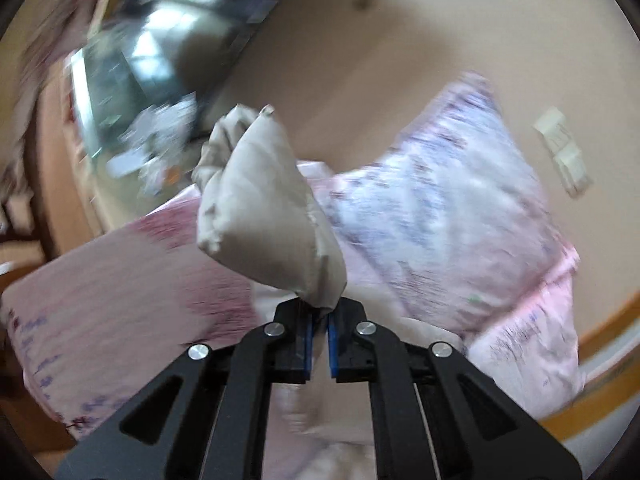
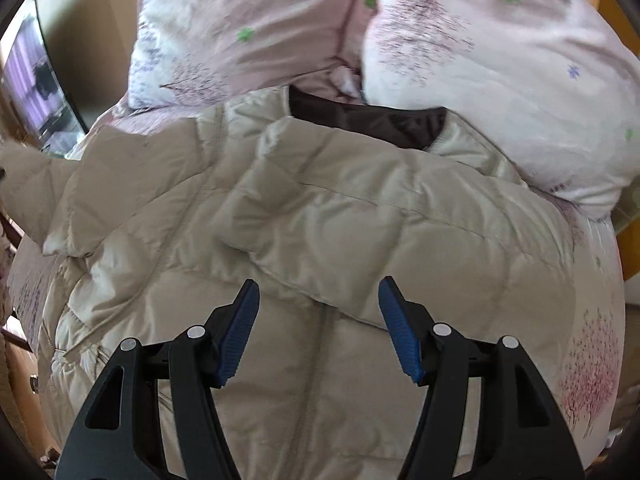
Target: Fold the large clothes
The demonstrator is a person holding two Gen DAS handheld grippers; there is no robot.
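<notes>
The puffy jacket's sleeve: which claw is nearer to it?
Left. The left claw is clamped on the beige sleeve, holding it raised. The right claw hangs open over the jacket body, gripping nothing.

The jacket (image 2: 320, 216) is pale beige with quilted stitching and a dark brown lining (image 2: 372, 120). Its sleeve (image 1: 268, 216) shows the same beige. The pillows (image 2: 500, 80) and the bedsheet (image 2: 592, 360) are pink and white, printed with purple and pink trees and small green and blue flowers. Both grippers (image 1: 320, 332) (image 2: 318, 328) are black with blue pads (image 2: 400, 332). The wall (image 1: 400, 40) is cream.
</notes>
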